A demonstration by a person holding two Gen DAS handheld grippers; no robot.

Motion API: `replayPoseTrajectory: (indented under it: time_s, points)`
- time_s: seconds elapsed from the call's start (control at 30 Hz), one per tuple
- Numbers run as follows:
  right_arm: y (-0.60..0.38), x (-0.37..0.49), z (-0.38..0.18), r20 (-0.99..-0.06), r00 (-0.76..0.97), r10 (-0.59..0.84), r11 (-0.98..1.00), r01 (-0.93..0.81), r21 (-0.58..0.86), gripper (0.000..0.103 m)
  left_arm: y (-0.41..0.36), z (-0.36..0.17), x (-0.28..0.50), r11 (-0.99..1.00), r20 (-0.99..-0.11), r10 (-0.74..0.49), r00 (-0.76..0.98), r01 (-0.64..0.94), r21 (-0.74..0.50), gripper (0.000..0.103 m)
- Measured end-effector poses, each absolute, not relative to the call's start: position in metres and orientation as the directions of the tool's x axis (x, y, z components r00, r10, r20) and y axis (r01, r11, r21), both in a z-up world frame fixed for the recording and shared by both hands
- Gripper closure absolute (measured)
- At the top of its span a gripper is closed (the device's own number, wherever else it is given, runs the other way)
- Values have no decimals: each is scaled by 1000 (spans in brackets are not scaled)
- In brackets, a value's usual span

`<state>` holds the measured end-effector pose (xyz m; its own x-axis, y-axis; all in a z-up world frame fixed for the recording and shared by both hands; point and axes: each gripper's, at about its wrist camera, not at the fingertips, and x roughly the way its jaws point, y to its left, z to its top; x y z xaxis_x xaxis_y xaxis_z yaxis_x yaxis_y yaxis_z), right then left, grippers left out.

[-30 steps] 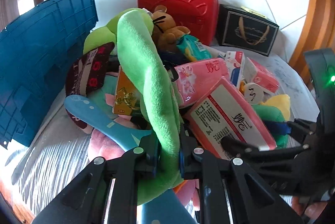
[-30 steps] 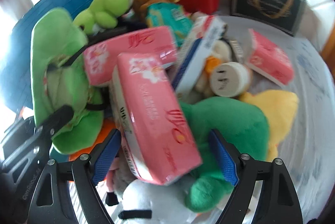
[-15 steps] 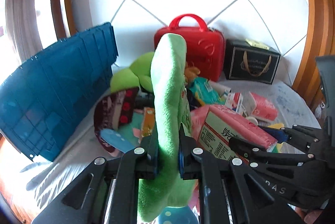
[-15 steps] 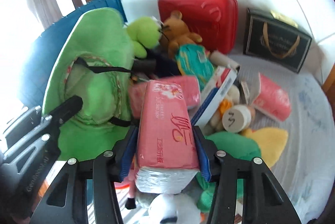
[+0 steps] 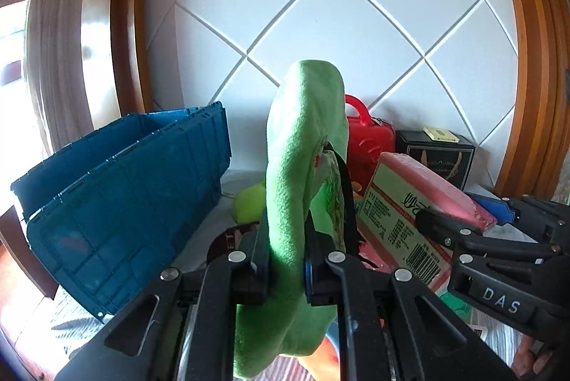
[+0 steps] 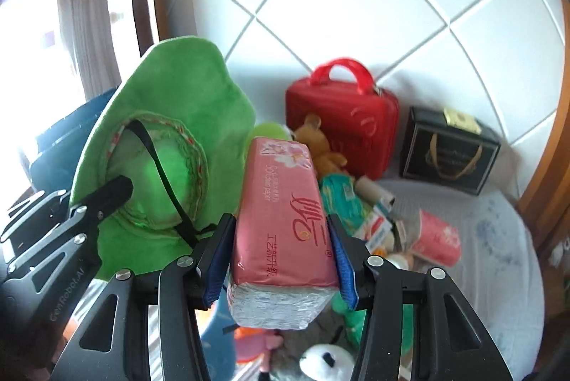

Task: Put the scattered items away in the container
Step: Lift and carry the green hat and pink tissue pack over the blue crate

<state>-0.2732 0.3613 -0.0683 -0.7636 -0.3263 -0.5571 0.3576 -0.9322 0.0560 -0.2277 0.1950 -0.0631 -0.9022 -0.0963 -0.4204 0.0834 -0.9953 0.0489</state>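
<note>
So far two items are lifted clear of the pile and none can be seen inside the blue crate (image 5: pixel 117 210), whose interior is hidden behind its ribbed wall. The green plush hat (image 5: pixel 302 174) hangs upright in the left gripper (image 5: pixel 286 269), whose jaws are clamped on its brim, its black chin strap dangling on the right side. The pink tissue pack (image 6: pixel 285 224) sits lengthwise in the right gripper (image 6: pixel 281 269), jaws pressed against its two long sides. Both loads are held above the heap, with the crate to the left and a little farther off.

Most of the work looks undone: a brown teddy bear (image 6: pixel 317 146), a teal packet (image 6: pixel 338 199), a second pink pack (image 6: pixel 436 236), a panda plush (image 6: pixel 324 361) and other small things lie scattered on the pale padded surface (image 6: pixel 498 238). The red case (image 6: pixel 342 121) and the black gift box (image 6: pixel 450 149) stand against the far quilted wall.

Room to move is fair: air above the crate's rim seems open, though the two grippers are close together, so the left load would likely go first. A wooden frame (image 5: pixel 128 42) closes the far left behind the crate.
</note>
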Motion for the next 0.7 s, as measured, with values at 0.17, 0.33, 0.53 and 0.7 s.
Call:
replayPoseTrajectory:
  time_s: [0.17, 0.33, 0.53, 0.7]
  points:
    - [314, -260, -33, -479, -834, -274, -953, 302, 21, 53, 138, -30, -225, -996, -342, -80, -936, 61, 66, 90]
    - [264, -252, 3, -409, -883, -232, -968, 252, 4, 53, 82, 5, -224, -995, -272, -86, -958, 66, 81, 90]
    - [202, -257, 40, -340, -907, -250, -962, 273, -22, 53, 32, 32, -222, -989, -228, -144, -963, 131, 68, 90]
    - [143, -269, 58, -316, -895, -314, -938, 345, -45, 53, -14, 45, -224, -981, -242, -195, -950, 185, 60, 90]
